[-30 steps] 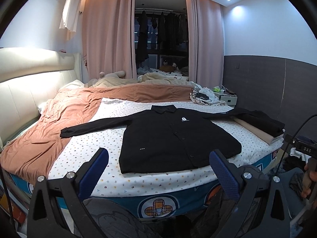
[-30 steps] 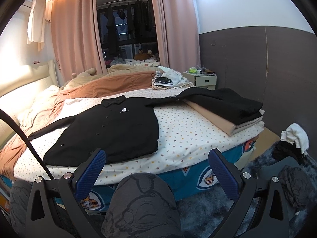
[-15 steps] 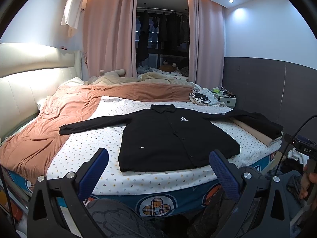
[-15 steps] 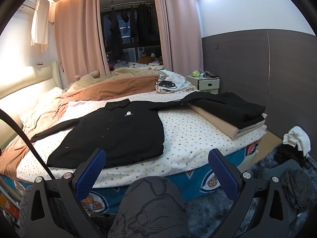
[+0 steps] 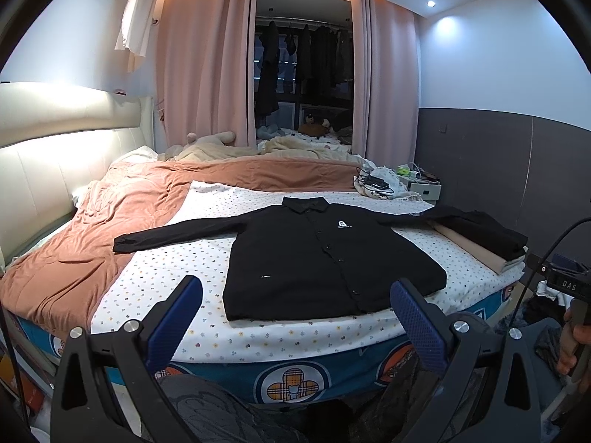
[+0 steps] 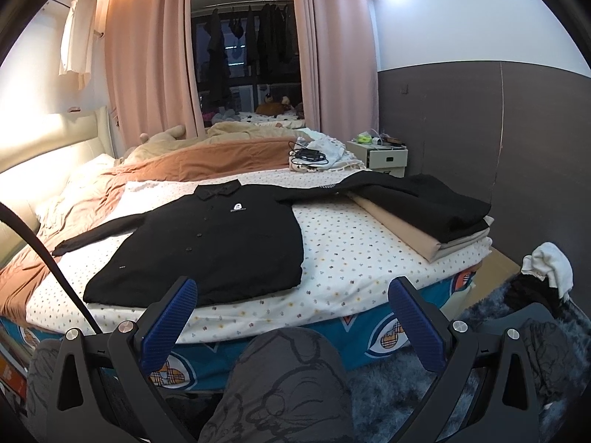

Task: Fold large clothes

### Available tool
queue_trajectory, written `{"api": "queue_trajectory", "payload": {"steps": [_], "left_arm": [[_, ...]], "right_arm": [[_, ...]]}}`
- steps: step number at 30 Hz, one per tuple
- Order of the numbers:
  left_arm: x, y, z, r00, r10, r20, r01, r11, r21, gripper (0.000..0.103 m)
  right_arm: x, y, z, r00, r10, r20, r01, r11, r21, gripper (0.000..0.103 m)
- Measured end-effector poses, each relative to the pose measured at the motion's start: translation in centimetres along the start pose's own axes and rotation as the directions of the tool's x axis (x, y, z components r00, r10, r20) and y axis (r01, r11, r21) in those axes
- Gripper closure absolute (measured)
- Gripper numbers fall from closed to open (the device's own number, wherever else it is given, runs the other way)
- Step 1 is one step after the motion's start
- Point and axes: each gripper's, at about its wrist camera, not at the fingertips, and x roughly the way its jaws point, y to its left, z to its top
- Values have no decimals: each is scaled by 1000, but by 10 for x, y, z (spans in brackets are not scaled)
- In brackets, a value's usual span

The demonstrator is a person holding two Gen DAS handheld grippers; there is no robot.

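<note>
I am holding my left tool (image 5: 295,312) and my right tool (image 6: 293,310) low in front of the bed, both spread wide and gripping nothing, with my knee (image 6: 284,376) sitting just below the right one. Just beyond the blue fingertips (image 5: 177,313) the edge of the bed (image 5: 295,347) is running across, its dotted sheet (image 5: 166,269) lying bare ahead of the left tool. Past that edge the black jacket (image 5: 317,262) is lying flat and face up, hem nearest me, collar farthest, and it is spreading ahead of both tools, a little to the left of the right one. It is looking smooth and buttoned down the front, with a small white logo on the chest; one sleeve is stretching out far to the left onto the rust-coloured blanket (image 5: 110,221), the other reaching right toward a stack of folded clothes (image 6: 428,217). That stack, black over beige, is sitting ahead and right of my right tool, so I am judging some pieces already done. This jacket is showing no fold yet: sleeves and body are all waiting, and neither tool is touching it. Farther off, pink curtains (image 5: 207,66) are framing a dark window.
</note>
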Motion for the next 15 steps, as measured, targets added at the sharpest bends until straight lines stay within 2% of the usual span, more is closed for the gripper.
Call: {"api": "queue_trajectory", "payload": {"steps": [12, 15], "left_arm": [[3, 14, 2, 1000, 24, -11, -25, 999, -24, 0], [2, 23, 3, 999, 35, -10, -35, 999, -32, 0]], "right_arm": [[4, 2, -3, 999, 31, 12, -31, 1000, -1, 0], [4, 2, -4, 999, 27, 39, -27, 1000, 9, 0]]}}
